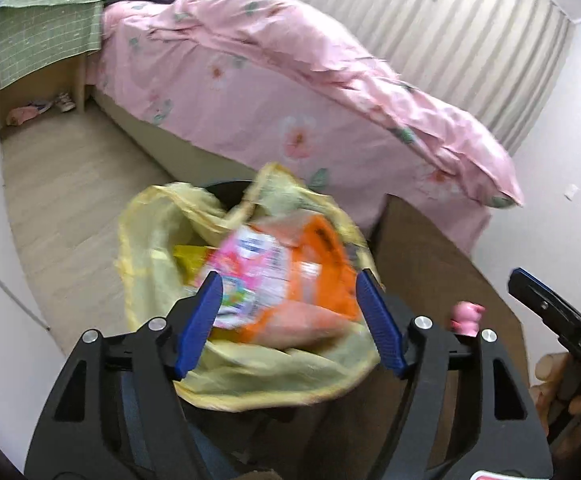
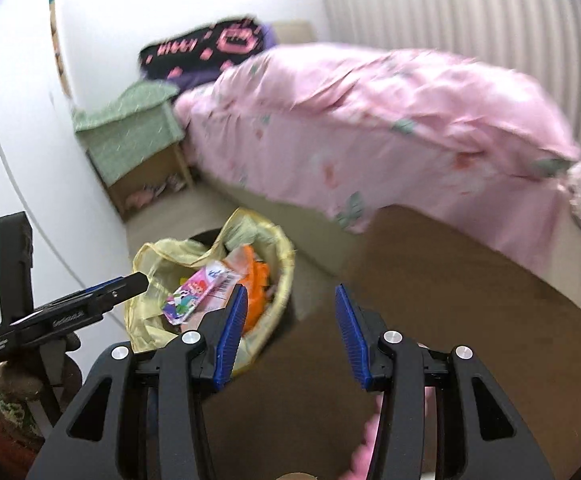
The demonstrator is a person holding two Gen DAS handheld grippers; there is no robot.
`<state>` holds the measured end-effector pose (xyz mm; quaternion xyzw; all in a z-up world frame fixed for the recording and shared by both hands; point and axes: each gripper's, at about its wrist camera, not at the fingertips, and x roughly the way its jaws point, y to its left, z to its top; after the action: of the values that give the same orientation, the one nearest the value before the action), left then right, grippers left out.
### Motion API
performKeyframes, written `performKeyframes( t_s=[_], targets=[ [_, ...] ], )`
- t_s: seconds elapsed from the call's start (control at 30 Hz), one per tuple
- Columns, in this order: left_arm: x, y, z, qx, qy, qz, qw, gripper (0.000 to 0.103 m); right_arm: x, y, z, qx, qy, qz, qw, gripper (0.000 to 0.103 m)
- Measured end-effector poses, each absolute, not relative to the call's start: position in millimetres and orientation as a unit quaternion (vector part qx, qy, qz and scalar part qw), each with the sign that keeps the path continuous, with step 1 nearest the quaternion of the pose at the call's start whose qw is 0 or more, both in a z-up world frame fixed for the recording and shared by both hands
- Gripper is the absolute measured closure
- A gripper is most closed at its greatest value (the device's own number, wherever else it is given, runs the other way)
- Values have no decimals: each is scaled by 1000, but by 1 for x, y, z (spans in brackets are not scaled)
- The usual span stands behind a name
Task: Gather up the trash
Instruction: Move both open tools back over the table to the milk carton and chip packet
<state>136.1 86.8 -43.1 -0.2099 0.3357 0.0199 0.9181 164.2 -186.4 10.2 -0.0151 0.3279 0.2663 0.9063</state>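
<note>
A black bin lined with a yellow bag (image 1: 158, 248) stands on the floor beside a brown table; it also shows in the right wrist view (image 2: 150, 260). Inside lie a pink wrapper (image 1: 246, 264) and an orange wrapper (image 1: 322, 256), also seen from the right as the pink wrapper (image 2: 198, 288) and the orange one (image 2: 260, 280). My left gripper (image 1: 290, 284) is open and empty right above the bin. It shows from the side in the right wrist view (image 2: 138, 280). My right gripper (image 2: 290, 300) is open and empty over the table edge, right of the bin.
A bed with a pink floral duvet (image 1: 290, 92) fills the far side. A nightstand under a green cloth (image 1: 46, 36) stands at its head, with small items on the floor (image 1: 38, 110) below. A small pink figure (image 1: 466, 316) sits on the brown table (image 1: 430, 252). White wall at left.
</note>
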Motion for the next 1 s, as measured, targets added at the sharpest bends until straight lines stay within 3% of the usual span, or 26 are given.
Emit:
performKeyframes(
  t_s=[0.33, 0.53, 0.67, 1.0],
  targets=[
    [113, -37, -38, -111, 347, -108, 925, 21, 57, -329, 11, 19, 298, 93, 950, 59],
    [101, -101, -39, -79, 375, -197, 903, 20, 14, -369, -19, 30, 308, 36, 950, 59],
    [97, -124, -44, -46, 385, -193, 901, 20, 15, -372, -47, 56, 333, 55, 940, 59],
    [85, -125, -35, -22, 379, -168, 910, 20, 71, -346, -96, -26, 379, 37, 924, 59]
  ],
)
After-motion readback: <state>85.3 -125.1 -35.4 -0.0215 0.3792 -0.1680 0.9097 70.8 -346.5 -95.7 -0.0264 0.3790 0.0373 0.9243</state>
